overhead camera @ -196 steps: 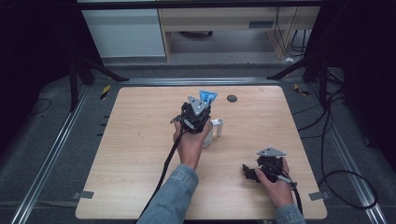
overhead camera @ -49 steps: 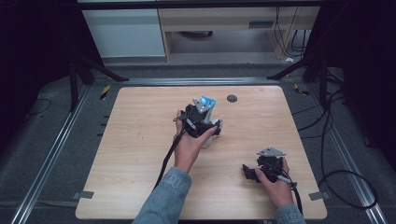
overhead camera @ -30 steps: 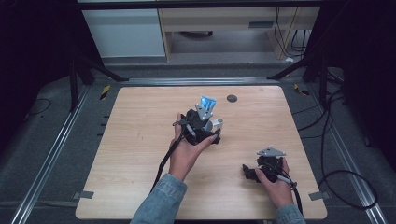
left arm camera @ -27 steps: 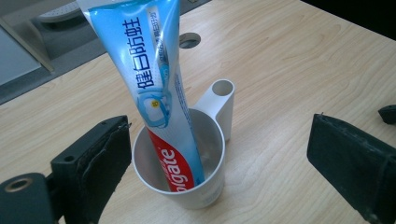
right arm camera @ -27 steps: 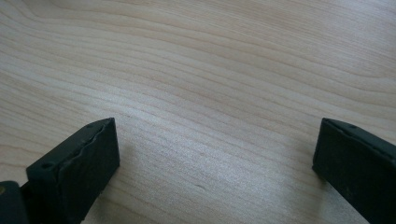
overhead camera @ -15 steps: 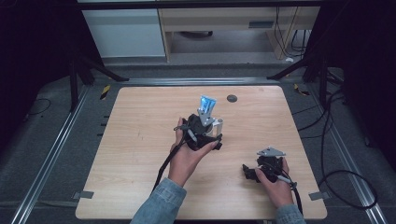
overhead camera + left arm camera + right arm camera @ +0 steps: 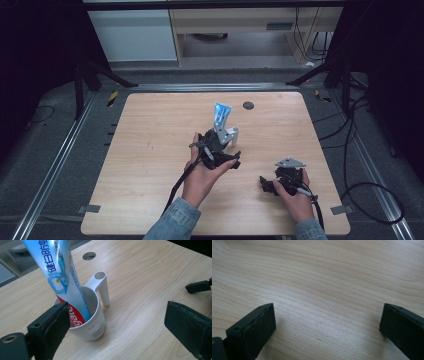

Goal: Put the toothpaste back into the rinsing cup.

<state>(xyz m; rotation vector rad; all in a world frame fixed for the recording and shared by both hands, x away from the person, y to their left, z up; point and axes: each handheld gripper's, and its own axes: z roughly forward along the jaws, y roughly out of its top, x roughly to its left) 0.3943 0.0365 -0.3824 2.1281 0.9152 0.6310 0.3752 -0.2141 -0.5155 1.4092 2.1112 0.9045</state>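
Nearby, toothpaste tube (image 7: 65, 282) upright in cup (image 7: 96, 325), table hole (image 7: 89, 255) behind

Bare table (image 7: 150, 150) fills the left half and the far right of the high view. The cup (image 7: 93, 315) with its tube (image 7: 62, 272) stands centre; a hole (image 7: 248, 105) lies behind it.
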